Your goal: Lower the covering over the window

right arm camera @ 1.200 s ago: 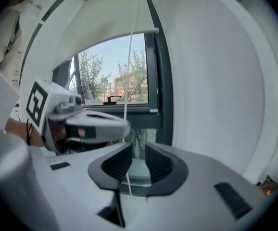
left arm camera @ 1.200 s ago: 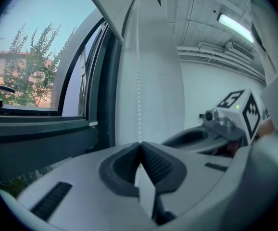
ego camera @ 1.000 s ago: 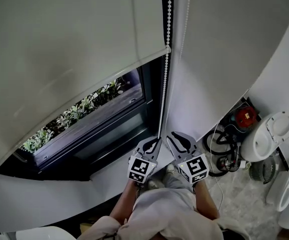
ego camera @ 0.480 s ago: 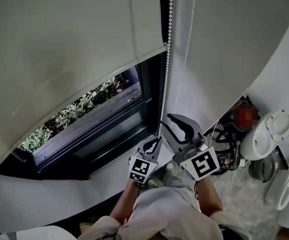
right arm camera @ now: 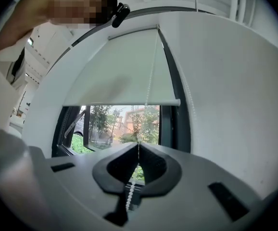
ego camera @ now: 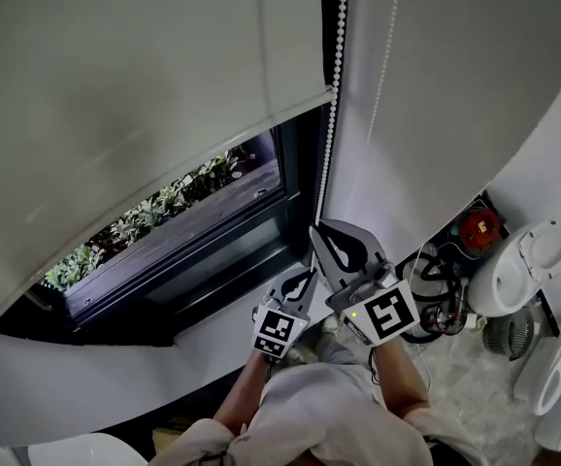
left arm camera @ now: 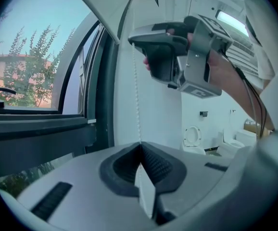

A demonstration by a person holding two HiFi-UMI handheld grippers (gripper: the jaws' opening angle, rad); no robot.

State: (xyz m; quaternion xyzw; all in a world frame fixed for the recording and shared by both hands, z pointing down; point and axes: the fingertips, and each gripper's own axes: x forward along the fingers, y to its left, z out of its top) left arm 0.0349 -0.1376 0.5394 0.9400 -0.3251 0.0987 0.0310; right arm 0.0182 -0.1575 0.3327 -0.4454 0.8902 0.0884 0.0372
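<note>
The left gripper point(ego camera: 305, 278) and right gripper point(ego camera: 321, 233) are pale grey plastic shells with black ribbed pads point(right arm camera: 151, 163). Each bears a white marker cube point(ego camera: 277, 330) printed with black squares. A green light point(ego camera: 355, 314) glows on the right one, and a black cable point(left arm camera: 247, 90) trails from it. The person wears a pale shirt point(ego camera: 329, 416).

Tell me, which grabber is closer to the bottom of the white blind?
Right. The right gripper, its jaws just closed on the bead chain, sits higher, nearer below the blind's bottom bar; the left gripper clamps the chain lower down.
</note>
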